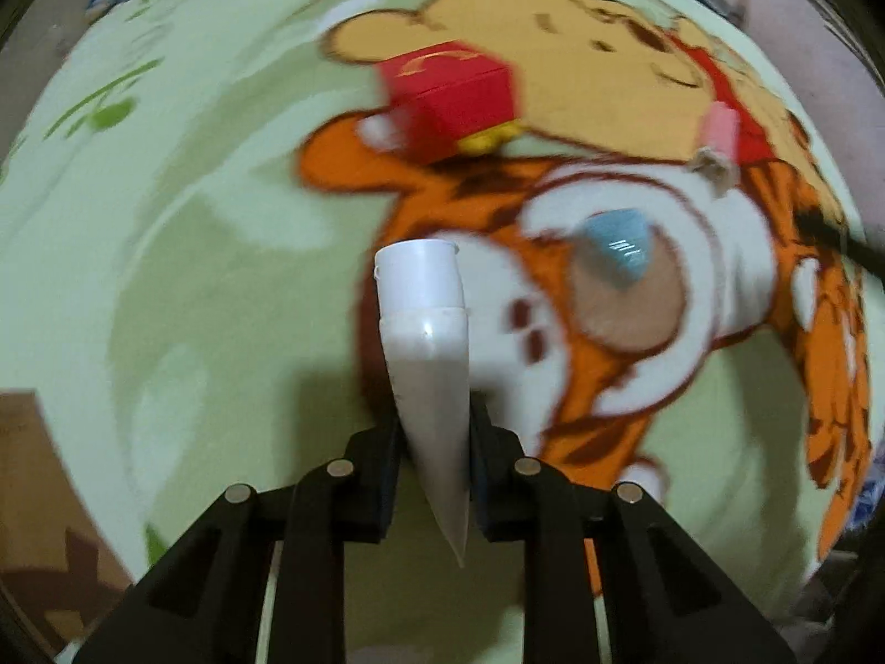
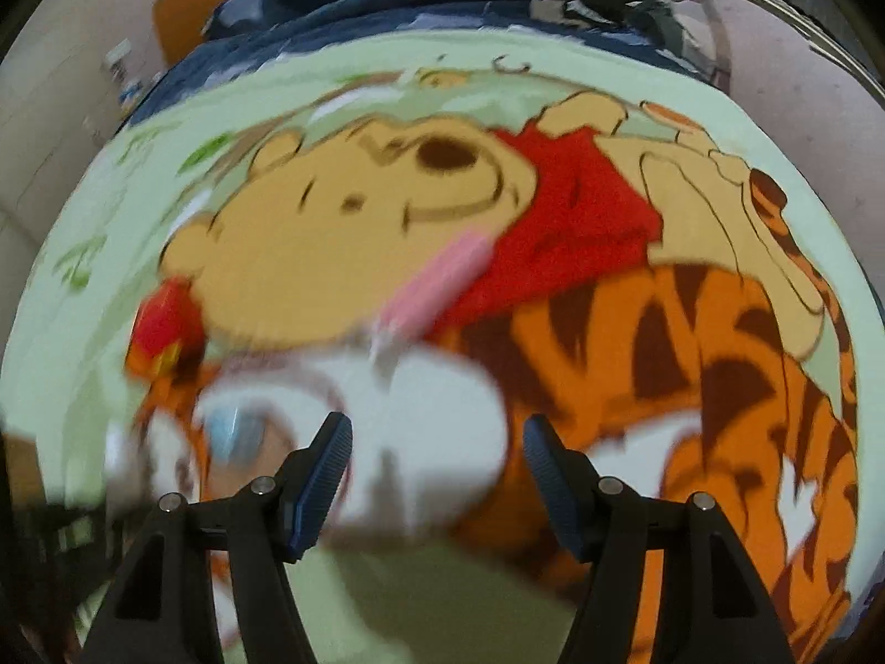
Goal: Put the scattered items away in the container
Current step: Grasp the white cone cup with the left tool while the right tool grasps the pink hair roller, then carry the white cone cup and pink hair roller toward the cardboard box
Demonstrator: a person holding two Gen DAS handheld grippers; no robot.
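My left gripper (image 1: 434, 437) is shut on a white squeeze tube (image 1: 428, 343), cap pointing away, held above a cartoon blanket (image 1: 166, 221). A red box (image 1: 453, 97) with a yellow piece under it lies ahead on the blanket, a blue packet (image 1: 617, 252) to the right, and a pink tube (image 1: 722, 130) further right. My right gripper (image 2: 437, 476) is open and empty above the blanket. In its blurred view the pink tube (image 2: 437, 290) lies ahead, the red box (image 2: 168, 326) at left and the blue packet (image 2: 235, 431) at lower left.
A brown cardboard box (image 1: 38, 492) edge shows at the lower left of the left wrist view. A dark blue quilt (image 2: 387, 11) is bunched beyond the blanket's far edge. A black strip (image 1: 835, 235) enters from the right.
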